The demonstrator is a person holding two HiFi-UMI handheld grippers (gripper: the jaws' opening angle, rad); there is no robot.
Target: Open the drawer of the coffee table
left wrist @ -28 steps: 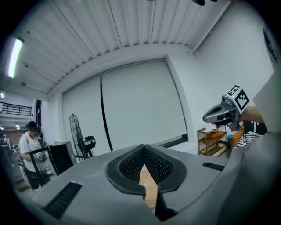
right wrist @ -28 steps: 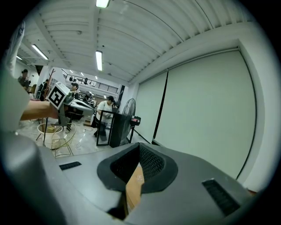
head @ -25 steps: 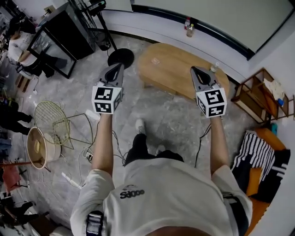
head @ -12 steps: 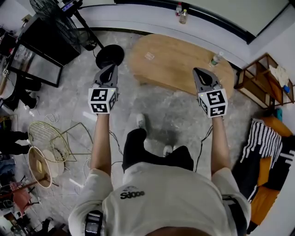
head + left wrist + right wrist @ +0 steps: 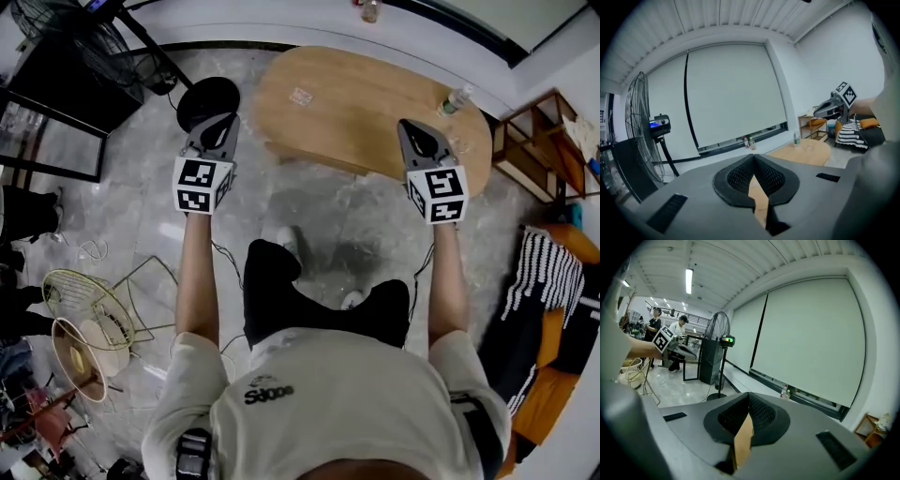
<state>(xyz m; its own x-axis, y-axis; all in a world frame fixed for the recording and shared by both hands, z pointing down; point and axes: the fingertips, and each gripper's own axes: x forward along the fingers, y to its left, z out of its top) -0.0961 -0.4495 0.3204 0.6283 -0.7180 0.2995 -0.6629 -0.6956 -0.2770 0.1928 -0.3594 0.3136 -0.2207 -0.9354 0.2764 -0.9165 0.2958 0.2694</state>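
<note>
Status: drawer work not begun, as far as the pictures show. Coffee table (image 5: 366,103) stands ahead of the person, oval wooden top, one long edge facing them. No view shows the drawer itself: the side under the near edge is in shadow, so I can't tell where the front or handle sits, and nothing looks pulled out. Left gripper (image 5: 221,127) is clenched, jaws tip to tip with nothing between them, held in the air off the table's left end, above the fan base (image 5: 208,97). Right gripper (image 5: 412,131) is likewise clenched and empty, and lines up with the near edge toward the right end. Neither touches the table. Bottle (image 5: 455,98) stands at the far right edge of the top, and a small clear item (image 5: 300,97) lies toward the left end. My guess is that neither will interfere with a pull. Left to do is everything: get lower, find the drawer front, part one pair of jaws, grip the handle or lip, pull straight out.
</note>
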